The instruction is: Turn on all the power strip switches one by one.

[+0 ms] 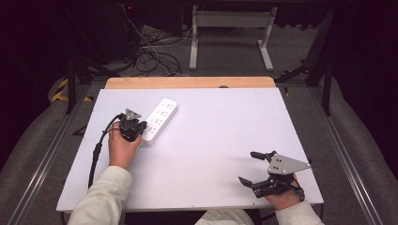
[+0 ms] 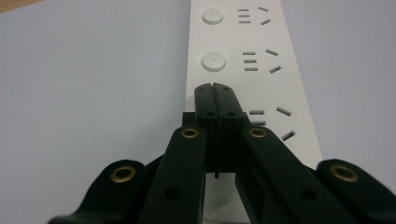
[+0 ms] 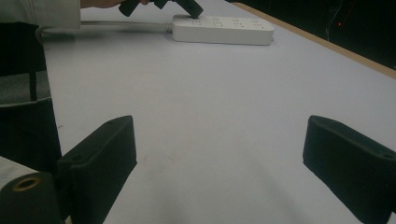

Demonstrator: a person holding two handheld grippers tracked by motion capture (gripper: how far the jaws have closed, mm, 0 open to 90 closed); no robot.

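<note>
A white power strip (image 1: 159, 119) lies at an angle on the left half of the pale grey table (image 1: 211, 154), its far end pointing toward the wooden strip along the table's back edge; the left gripper (image 1: 141, 129) sits at the strip's near end, its jaws pressed together with nothing between them and their tips resting on the strip's top face; in the left gripper view those closed tips (image 2: 215, 88) lie on the white surface just below a round button (image 2: 214, 61), with rows of socket slots to the right; a black cable trails from this gripper back along the table beside the person's pale sleeve; the right gripper (image 1: 248, 169) rests near the table's front right corner, well apart from the strip, its jaws spread wide and holding nothing; in the right gripper view the bare tabletop lies between them, with the power strip (image 3: 223, 30) far beyond
</note>
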